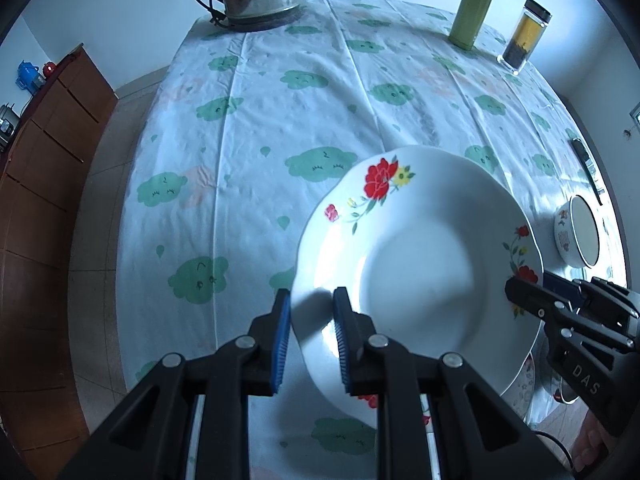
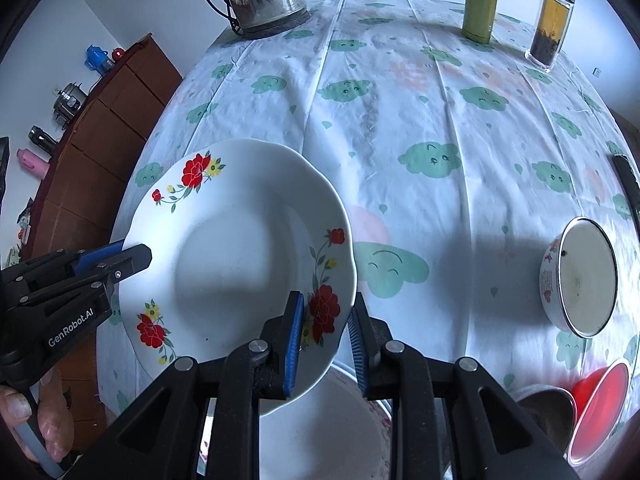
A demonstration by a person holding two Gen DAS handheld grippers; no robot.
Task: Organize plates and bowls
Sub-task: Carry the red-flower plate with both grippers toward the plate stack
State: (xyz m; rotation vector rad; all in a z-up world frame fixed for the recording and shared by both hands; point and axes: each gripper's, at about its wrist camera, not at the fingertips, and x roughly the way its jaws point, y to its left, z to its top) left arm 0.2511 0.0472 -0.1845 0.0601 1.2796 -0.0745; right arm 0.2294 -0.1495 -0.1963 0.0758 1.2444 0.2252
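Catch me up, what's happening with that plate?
A person is holding a flowered white plate with both handheld grippers, one on each side of its rim. The left gripper is clamped on the near-left edge and the right gripper on the opposite edge. The plate looks lifted above the cloud-print tablecloth, tilted. A small bowl sits on the table to the right, and another white dish lies beneath the plate, next to a red bowl.

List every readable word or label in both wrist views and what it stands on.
"DAS": on the right gripper body, left wrist view.
"GenRobot.AI": on the left gripper body, right wrist view.
Red print on the small bowl side: too small to read.
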